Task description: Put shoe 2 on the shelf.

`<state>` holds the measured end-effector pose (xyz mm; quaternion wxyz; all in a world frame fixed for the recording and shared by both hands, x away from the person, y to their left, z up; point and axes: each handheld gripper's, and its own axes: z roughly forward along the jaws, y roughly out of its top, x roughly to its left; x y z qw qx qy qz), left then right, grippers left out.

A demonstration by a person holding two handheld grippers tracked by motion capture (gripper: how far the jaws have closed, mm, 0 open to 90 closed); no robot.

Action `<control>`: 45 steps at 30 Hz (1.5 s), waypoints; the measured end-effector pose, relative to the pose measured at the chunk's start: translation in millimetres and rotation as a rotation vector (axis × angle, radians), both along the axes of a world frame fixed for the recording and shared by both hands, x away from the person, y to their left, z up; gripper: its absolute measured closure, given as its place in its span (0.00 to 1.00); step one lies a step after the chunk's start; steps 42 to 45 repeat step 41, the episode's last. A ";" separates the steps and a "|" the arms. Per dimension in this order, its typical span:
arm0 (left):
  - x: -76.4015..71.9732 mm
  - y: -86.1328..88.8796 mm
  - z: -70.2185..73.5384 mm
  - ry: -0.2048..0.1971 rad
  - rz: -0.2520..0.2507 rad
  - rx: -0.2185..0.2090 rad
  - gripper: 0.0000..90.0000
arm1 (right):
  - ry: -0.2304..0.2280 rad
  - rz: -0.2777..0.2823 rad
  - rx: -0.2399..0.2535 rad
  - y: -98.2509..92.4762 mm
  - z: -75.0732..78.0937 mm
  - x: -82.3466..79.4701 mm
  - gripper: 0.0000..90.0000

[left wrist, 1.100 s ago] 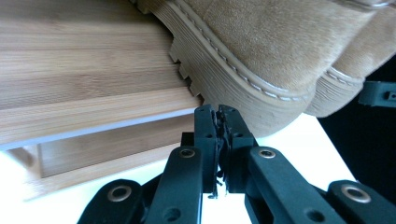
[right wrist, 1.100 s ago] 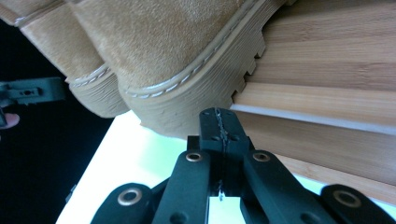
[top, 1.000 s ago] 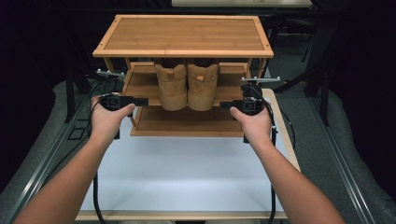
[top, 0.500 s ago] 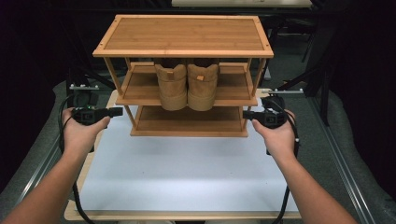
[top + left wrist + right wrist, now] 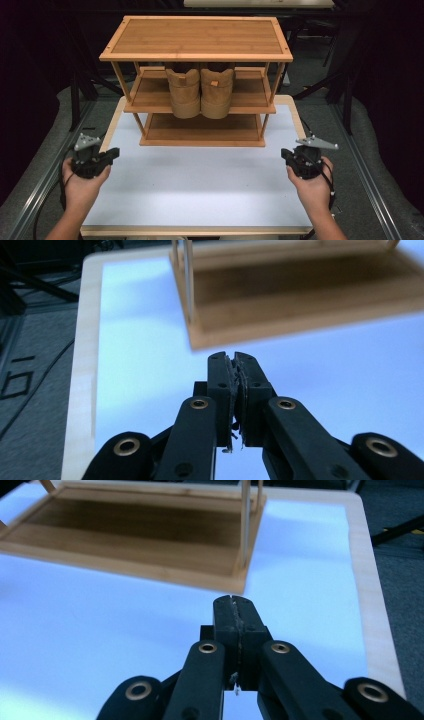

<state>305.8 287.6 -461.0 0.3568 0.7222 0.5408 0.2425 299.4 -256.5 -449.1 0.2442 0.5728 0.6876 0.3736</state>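
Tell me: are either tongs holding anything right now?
Nothing held. Left tongs and right tongs are both shut empty, away from the boots on the rack.

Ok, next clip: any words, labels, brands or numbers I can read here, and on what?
No readable text in any view.
Boots on the rack's middle shelf: a small orange tab on the right heel, too small to read.
Floor beside the table, left gripper view: dark angular marks, cut off by the frame's edge, not legible.

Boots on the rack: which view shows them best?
The high view: both boots stand side by side on the middle shelf of the rack, heels toward the camera. The left and right gripper views catch the rack's bottom shelf, not the boots.
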 end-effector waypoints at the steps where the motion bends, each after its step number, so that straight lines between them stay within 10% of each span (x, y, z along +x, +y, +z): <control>1: -2.4 -0.5 -6.9 0.005 0.004 -0.001 0.96 | 0.004 -0.006 -0.006 0.7 -9.5 -4.6 1.00; 13: -13.8 7.5 -66.2 0.036 0.043 -0.019 0.92 | 0.004 -0.095 -0.017 7.2 -81.1 -22.2 1.00; 36: -13.7 1.7 -85.5 0.053 0.000 -0.011 0.71 | 0.010 -0.087 0.007 8.6 -103.2 -25.2 0.93; 41: -9.1 5.3 -88.7 0.055 0.012 -0.038 0.59 | -0.031 -0.104 0.005 4.7 -104.8 -24.5 0.68; 45: -9.1 5.3 -88.7 0.055 0.012 -0.038 0.59 | -0.031 -0.104 0.005 4.7 -104.8 -24.5 0.68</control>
